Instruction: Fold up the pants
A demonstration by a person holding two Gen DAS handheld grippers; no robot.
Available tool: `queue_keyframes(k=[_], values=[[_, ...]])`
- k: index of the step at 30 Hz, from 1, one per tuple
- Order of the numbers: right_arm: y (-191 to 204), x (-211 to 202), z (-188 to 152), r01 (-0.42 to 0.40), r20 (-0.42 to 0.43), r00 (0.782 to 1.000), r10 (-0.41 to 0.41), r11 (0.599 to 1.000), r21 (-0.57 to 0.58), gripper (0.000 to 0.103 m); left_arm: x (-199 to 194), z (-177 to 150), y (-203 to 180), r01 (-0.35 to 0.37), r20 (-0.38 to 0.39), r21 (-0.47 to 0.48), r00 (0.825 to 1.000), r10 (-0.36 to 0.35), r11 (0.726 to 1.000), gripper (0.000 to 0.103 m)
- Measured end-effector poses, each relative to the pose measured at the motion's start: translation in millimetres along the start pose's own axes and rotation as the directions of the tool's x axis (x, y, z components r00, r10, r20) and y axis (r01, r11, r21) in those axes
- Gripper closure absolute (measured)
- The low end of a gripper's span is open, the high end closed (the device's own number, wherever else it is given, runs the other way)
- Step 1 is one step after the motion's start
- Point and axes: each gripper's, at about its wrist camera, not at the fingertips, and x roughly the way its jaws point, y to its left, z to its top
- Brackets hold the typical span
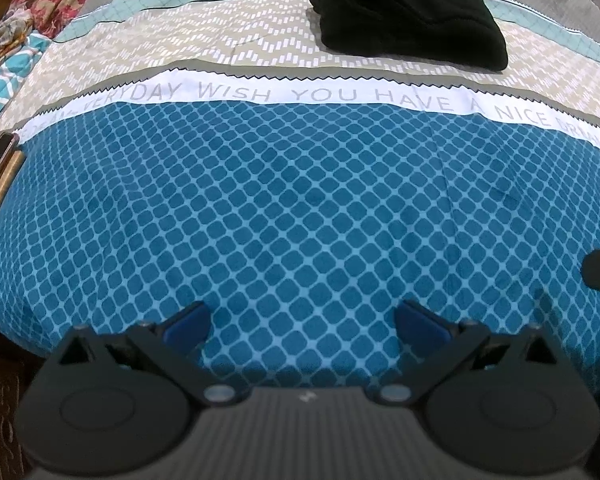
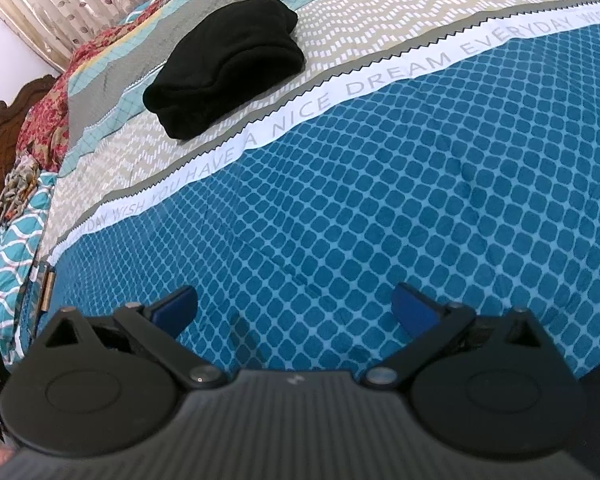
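Black pants (image 1: 410, 12), already bundled up, lie well ahead of me on the bedspread's (image 1: 300, 208) beige band, long axis slanting across it, while my left gripper (image 1: 302, 322) and right gripper (image 2: 296, 306) hover empty, fingers spread wide.

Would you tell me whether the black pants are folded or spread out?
Folded: the black pants lie as a compact, layered bundle on the bedspread.
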Motion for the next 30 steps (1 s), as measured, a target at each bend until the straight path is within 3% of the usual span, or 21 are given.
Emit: queue_keyframes(k=[7,17,30], values=[[9,-5,2,0.021,0.041,0.999,-0.02,0.999,-0.034,0.0,-12,-2,-1,0.044,0.022,0.011,0.999,-0.044,0.999,0.0],[17,-10,7,0.052,0.136,0.99,-0.038,0.993,-0.104,0.0,-33,-4,-7,0.052,0.072,0.04,0.996,-0.055,0.998,0.0],[14,-7,7,0.06,0.123,0.991,-0.048,0.994,-0.088,0.0,-38,-4,-9,0.058,0.08,0.045,0.995,-0.062,0.997,0.0]])
